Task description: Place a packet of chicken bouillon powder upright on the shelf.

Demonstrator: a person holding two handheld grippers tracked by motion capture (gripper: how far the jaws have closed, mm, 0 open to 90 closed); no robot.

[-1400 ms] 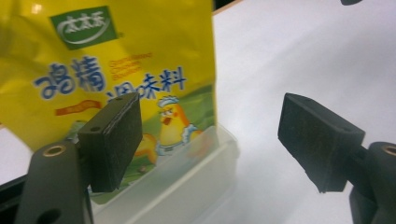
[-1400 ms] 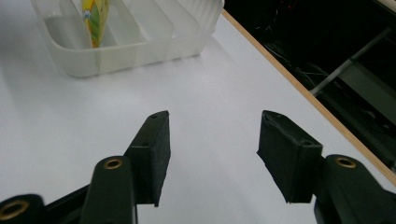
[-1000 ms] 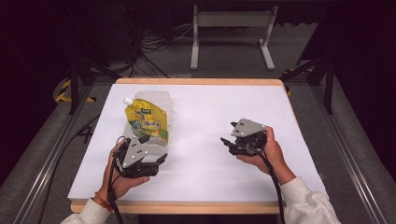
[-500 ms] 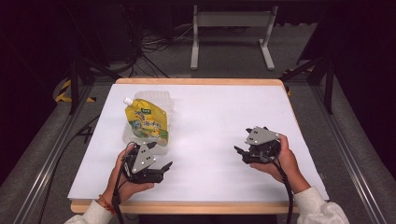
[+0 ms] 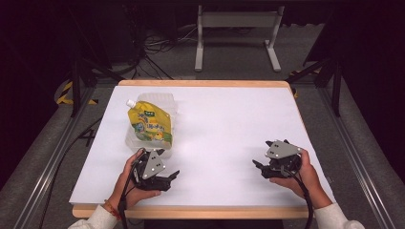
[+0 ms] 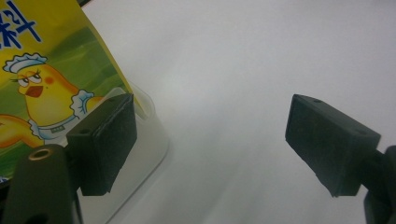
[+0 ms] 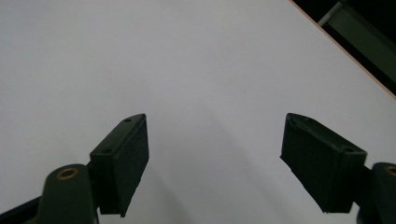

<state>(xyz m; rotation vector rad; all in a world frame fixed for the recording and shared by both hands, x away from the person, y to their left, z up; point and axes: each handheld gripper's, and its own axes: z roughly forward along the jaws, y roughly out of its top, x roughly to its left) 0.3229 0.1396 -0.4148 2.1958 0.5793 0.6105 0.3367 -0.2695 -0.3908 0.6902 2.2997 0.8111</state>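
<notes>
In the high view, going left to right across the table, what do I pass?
Left tongs and, farther back, the yellow pouch lying on a clear container → bare white tabletop → right tongs.

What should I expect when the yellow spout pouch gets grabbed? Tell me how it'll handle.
The yellow spout pouch looks like soft film, so it would probably flex and sag rather than stay stiff. Its printed face looks glossy, so the pads may slip. It lies on a clear plastic container, which could shift if the pouch is pushed. The left hand-held gripper sits open nearby.
</notes>
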